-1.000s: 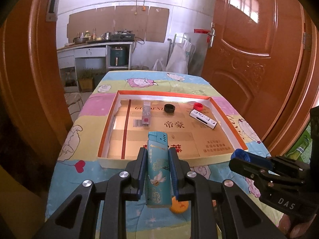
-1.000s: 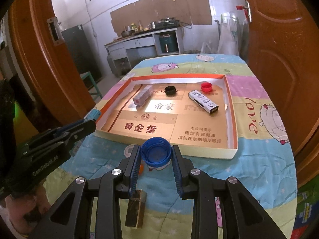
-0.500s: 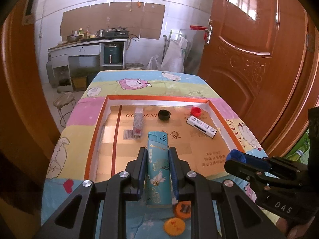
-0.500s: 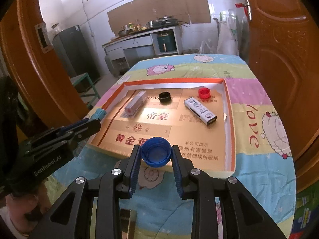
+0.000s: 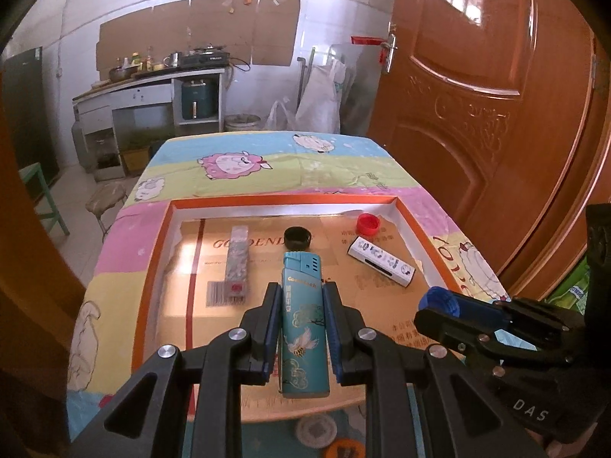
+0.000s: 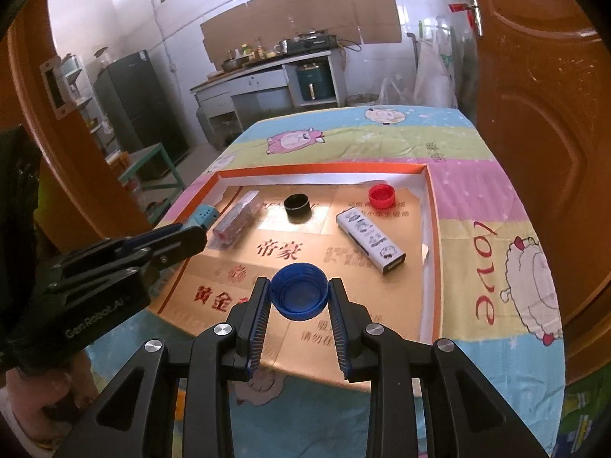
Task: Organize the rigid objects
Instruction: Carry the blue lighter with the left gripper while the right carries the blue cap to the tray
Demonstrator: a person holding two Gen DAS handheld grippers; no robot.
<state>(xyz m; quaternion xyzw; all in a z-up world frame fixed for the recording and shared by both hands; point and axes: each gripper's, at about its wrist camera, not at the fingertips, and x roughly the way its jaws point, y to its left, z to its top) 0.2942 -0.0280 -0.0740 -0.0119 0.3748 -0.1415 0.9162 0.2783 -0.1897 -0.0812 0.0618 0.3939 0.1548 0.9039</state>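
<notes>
My left gripper (image 5: pixel 301 305) is shut on a teal lighter (image 5: pixel 303 320) and holds it above the near part of the orange-rimmed shallow box (image 5: pixel 267 200). My right gripper (image 6: pixel 299 294) is shut on a blue bottle cap (image 6: pixel 299 295), open side up, over the box's near edge (image 6: pixel 431 229). Each gripper shows in the other's view: the right (image 5: pixel 439 305) and the left (image 6: pixel 198 225). In the box lie a black cap (image 5: pixel 297 237), a red cap (image 5: pixel 368 224), a white patterned lighter (image 5: pixel 382 261) and a clear case (image 5: pixel 237 255).
The box sits on a table with a cartoon sheep cloth (image 5: pixel 267 160). An orange disc (image 5: pixel 345 448) and a grey coin-like disc (image 5: pixel 316 428) lie on the cloth near me. A brown door (image 5: pixel 477 114) stands close on the right. A green stool (image 6: pixel 149 164) is at the left.
Both grippers have moved forward and up over the box with their objects still held. The box contents have not moved.
</notes>
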